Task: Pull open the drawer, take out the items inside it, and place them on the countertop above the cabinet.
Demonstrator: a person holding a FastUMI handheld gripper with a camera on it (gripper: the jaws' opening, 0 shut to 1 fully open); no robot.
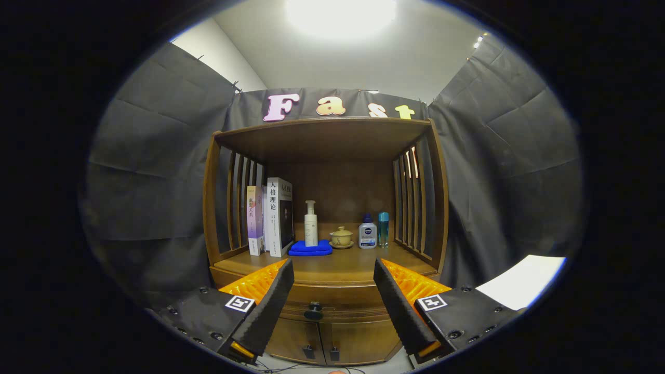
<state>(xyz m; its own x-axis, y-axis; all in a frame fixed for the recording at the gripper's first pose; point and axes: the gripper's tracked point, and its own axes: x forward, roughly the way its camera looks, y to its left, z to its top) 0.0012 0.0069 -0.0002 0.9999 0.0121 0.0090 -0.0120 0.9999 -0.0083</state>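
A wooden cabinet stands ahead of me. Its drawer (332,301) is closed, with a dark round knob (313,310) at the middle of its front. The countertop (332,267) lies above the drawer, under a shelf roof. My gripper (333,298) is open, its fingers (270,306) spread wide on either side of the knob and some way short of it. Nothing is between them. The drawer's contents are hidden.
On the countertop stand books (270,215) at the left, a white pump bottle (310,223) on a folded blue cloth (310,248), a lidded tea cup (341,237), and two small bottles (374,231). Two lower doors (322,343) sit below the drawer. Slatted side walls flank the counter.
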